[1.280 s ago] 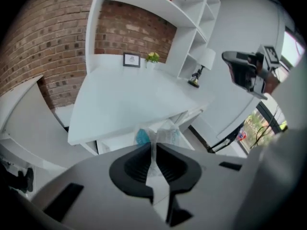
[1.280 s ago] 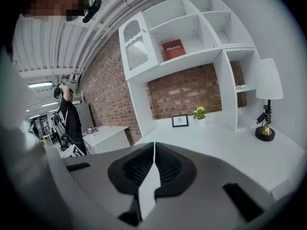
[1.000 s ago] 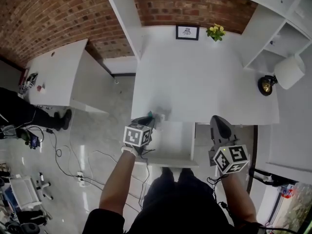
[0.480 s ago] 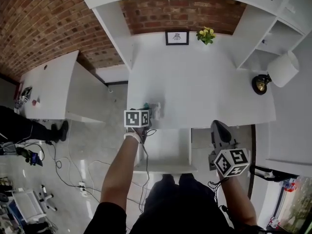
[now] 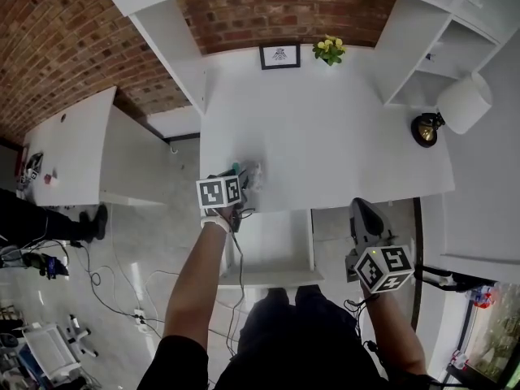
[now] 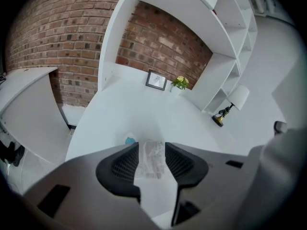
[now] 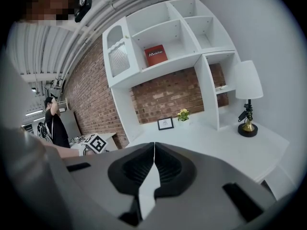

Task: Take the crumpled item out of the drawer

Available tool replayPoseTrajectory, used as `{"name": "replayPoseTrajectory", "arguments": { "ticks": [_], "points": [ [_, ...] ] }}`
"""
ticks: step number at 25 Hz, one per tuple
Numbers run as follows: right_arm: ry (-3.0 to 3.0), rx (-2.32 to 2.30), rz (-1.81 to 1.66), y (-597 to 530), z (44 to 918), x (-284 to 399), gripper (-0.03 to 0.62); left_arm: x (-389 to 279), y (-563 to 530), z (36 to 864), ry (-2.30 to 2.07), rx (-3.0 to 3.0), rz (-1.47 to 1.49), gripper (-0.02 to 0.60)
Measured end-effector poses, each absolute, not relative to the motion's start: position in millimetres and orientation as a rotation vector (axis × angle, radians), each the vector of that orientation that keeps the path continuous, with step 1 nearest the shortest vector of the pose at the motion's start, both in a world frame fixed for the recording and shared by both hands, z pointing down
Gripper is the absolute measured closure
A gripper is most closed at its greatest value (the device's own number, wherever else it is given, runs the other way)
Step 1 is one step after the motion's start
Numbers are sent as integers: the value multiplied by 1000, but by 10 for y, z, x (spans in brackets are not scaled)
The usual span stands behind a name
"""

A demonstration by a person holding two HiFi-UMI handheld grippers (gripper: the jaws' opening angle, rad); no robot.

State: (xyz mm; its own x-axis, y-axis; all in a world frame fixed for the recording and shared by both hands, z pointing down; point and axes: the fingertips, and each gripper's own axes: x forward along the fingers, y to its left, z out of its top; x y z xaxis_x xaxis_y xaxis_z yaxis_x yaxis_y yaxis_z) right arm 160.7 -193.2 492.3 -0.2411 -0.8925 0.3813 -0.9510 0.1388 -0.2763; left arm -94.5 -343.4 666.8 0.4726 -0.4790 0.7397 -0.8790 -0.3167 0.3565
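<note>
At the bottom of the head view the person's two forearms reach forward. The right gripper (image 5: 363,208) is at lower right, off the front edge of the desk (image 5: 325,136) and to the right of the drawer (image 5: 272,238). In its own view the right gripper (image 7: 153,145) is clenched, the two dark pads meeting along a thin line with nothing between them. The white drawer stands pulled out below the desk's front edge, at lower centre of the head view, between the two arms. Just above it and to the left, the left gripper (image 5: 238,177) reaches over the front left corner of the desk. Its own view shows the left gripper (image 6: 149,147) with its jaws opening, and the pads do not press on anything. The crumpled item (image 6: 151,159), a clear creased wrapper, lies between them on the white desk top. From the head view the crumpled item (image 5: 252,173) shows as a small pale lump near the desk's front edge, outside the drawer. Farther back the desk top is bare white up to the rear, where a small picture frame (image 5: 279,55) and a pot of yellow flowers (image 5: 328,49) stand side by side against the brick wall (image 5: 276,10). A lamp (image 5: 455,108) with a white shade stands at the right, next to white shelves (image 5: 439,47). At the left of the frame a second white table (image 5: 73,145) stands on the grey floor, with cables (image 5: 106,275) below it.
</note>
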Motion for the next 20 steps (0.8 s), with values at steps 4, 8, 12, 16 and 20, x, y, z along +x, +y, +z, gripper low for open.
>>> {"name": "replayPoseTrajectory", "arguments": {
  "ticks": [4,8,12,16,20],
  "points": [
    [-2294,1846,678,-1949,4871,1588,591,-943,-3408,6396,-1178,2025,603,409],
    [-2315,1820,614,-1980,4763,1529,591,-969,-3368,5921,-1239,2114,489,408],
    [-2340,1823,529,-2043,4557,1494,591,-976,-3270,5385,-1294,2241,417,408],
    [-2370,1841,440,-2061,4313,1497,591,-999,-3049,4900,-1345,2330,338,410],
    [-2396,1870,375,-2000,4091,1497,591,-1004,-2719,4517,-1376,2405,283,410]
  ]
}}
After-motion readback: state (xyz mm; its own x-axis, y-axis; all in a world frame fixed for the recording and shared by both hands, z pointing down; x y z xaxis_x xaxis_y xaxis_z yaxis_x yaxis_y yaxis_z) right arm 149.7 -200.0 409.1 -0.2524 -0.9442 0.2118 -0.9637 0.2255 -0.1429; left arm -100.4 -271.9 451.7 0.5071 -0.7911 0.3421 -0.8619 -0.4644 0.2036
